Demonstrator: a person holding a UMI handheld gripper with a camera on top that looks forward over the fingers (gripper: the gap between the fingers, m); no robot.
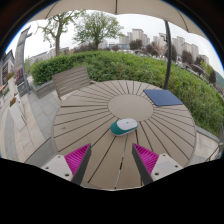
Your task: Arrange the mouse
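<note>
Wooden slats are radiating across a round garden table [90, 115], where a small white-and-teal mouse [124, 126] is sitting toward the near edge, just ahead of the gripper [108, 160]. Its fingers are standing wide apart, holding nothing. The rounded shell may slip sideways if they close off-centre. A blue mat [162, 97] is lying near the far edge.

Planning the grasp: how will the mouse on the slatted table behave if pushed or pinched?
The mouse looks low and rounded, so it would likely slide rather than tip. Its smooth domed shell may slip from the open gripper. The round wooden table has slat gaps that could snag it.
</note>
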